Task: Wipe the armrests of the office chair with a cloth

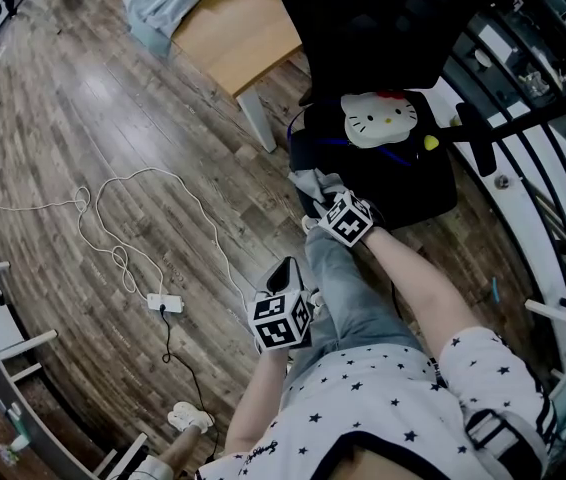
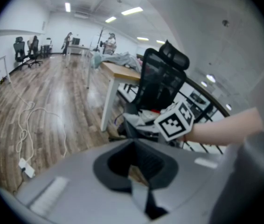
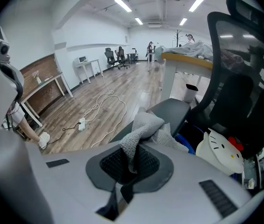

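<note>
Right gripper view: my right gripper (image 3: pixel 131 161) pinches the grey cloth (image 3: pixel 143 129) on the armrest (image 3: pixel 170 110) just ahead; my left gripper (image 2: pixel 139 166) is pressed together.

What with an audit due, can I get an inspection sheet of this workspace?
Surface: wood-plank floor.
Job's things: grey cloth draped on the armrest of the office chair.
Clutter: Hello Kitty cushion on the chair seat; bedding heaped on a wooden desk.
Grippers: right tongs shut on the cloth; left tongs look shut, nothing between them.
Cables: white cable looped across the floor to a power strip; black lead runs on from it.
Surroundings: black railing beside the chair; distant chairs in an open office.
</note>
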A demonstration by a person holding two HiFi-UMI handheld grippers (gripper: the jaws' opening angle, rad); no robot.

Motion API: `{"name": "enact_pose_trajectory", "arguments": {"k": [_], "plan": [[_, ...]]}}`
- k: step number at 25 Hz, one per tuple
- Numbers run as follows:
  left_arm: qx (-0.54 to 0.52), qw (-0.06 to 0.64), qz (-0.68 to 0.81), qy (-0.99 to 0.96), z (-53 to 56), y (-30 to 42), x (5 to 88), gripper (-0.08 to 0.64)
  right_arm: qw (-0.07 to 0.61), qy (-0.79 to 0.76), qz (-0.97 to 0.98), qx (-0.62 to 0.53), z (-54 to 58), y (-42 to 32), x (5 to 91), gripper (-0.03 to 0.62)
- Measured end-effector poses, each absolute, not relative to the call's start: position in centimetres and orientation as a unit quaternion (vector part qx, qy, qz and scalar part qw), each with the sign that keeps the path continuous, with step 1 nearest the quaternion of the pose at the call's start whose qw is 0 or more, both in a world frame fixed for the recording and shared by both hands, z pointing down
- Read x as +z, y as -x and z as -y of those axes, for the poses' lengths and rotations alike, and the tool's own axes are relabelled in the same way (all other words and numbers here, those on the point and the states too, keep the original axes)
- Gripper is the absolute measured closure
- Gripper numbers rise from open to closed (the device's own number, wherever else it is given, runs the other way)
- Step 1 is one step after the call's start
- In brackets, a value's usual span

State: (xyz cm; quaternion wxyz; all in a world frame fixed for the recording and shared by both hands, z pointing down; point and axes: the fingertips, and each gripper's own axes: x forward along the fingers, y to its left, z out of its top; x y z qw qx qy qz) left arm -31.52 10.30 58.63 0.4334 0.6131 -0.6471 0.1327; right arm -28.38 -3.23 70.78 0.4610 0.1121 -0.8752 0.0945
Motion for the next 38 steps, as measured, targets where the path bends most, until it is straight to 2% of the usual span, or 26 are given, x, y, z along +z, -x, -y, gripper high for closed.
{"name": "enact_pose_trajectory", "arguments": {"k": [25, 38], "plan": [[0.133, 0.423, 0.652, -0.615, -12.1, 30.4, 57.5, 0.554, 0.490, -0.071, 0.867, 0.057, -2.4, 26.2, 71.1, 0.565], [0.116, 0.405, 0.668, -0.613, -13.7, 30.2, 55.8, 0.554, 0.422, -0.134, 0.892, 0.088, -3.7, 25.1, 66.0, 0.565]]}}
